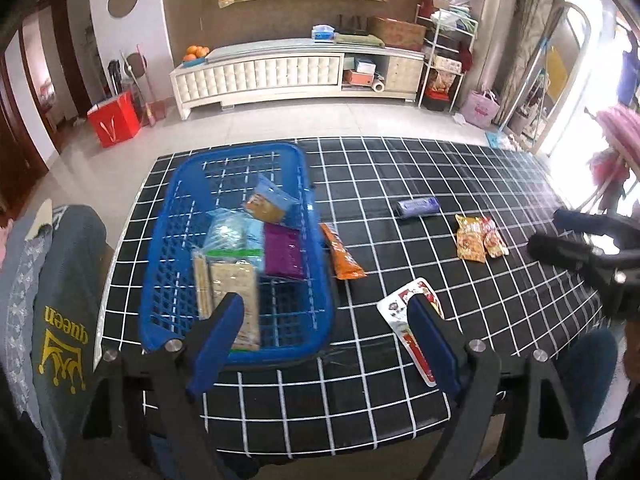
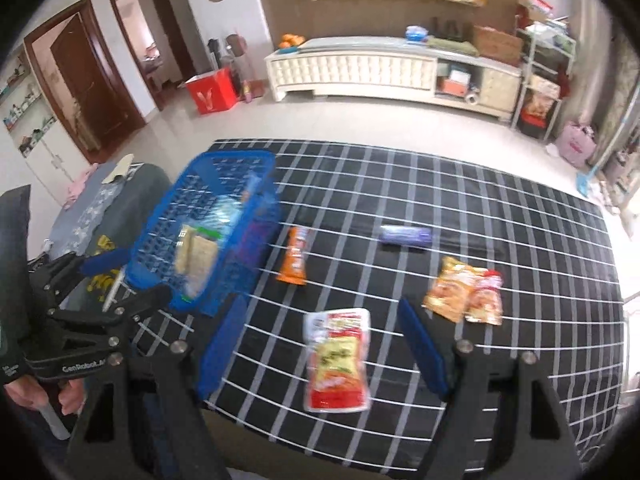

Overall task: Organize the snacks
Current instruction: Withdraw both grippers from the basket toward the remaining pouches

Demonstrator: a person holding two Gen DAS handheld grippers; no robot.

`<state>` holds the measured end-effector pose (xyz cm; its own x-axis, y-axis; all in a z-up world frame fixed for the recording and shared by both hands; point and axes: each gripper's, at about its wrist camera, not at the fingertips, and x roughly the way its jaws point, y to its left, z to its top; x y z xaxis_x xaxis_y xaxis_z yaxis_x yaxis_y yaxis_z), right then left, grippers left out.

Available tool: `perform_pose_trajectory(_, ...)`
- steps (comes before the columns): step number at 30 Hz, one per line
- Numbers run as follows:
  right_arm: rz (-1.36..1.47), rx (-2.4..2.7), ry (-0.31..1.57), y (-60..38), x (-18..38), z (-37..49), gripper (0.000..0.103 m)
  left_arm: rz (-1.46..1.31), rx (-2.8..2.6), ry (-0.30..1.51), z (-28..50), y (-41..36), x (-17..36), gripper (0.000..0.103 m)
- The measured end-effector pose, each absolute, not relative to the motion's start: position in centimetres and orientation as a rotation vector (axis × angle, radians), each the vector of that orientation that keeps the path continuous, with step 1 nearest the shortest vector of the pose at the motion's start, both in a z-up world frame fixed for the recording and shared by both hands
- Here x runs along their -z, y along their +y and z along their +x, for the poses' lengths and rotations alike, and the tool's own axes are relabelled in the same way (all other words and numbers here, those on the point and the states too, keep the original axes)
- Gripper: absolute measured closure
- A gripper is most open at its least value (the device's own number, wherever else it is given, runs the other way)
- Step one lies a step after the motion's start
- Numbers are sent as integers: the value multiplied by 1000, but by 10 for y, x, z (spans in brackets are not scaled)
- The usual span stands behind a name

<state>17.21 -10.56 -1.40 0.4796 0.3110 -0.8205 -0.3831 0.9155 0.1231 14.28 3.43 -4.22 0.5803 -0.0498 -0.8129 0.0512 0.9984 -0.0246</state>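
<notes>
So the table (image 1: pixel 400 420) has a black cloth with a white grid. Sitting right on it: a blue basket (image 1: pixel 160 264), an orange packet (image 1: pixel 344 254), a purple roll-ish thing (image 1: pixel 418 206) (kinda blurry), two small orange-red snack bags (image 1: pixel 480 238), and a red-white pouch (image 2: pixel 336 360).

The basket (image 1: pixel 236 248) sits at the table's (image 1: pixel 400 420) left end with several packets inside. Just right of it lies a long packet (image 1: pixel 342 252); a pouch (image 2: pixel 338 360) lies by the near edge — a roll (image 1: pixel 416 207) and two packets (image 1: pixel 478 242) farther right.
</notes>
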Motion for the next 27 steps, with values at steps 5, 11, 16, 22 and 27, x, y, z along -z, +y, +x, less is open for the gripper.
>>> perform_pose_trajectory(5, -84, -373, 935, -147, 21, 158, 21, -25, 65, 917, 133, 2, 52, 21)
perform_pose_trajectory(11, -84, -318, 944, -184, 48, 150, 20, -81, 74, 927, 124, -31, 73, 21)
perform_pose_trajectory(16, -67, -290, 956, -208, 72, 146, 17, -79, 97, 991, 128, -60, 99, 21)
perform_pose_trajectory(22, -69, -266, 986, -229, 101, 144, 15, -148, 77, 1050, 140, -70, 128, 21)
perform_pose_trajectory(27, -24, -279, 994, -240, 121, 147, 15, -159, 73, 1140, 154, -80, 160, 21)
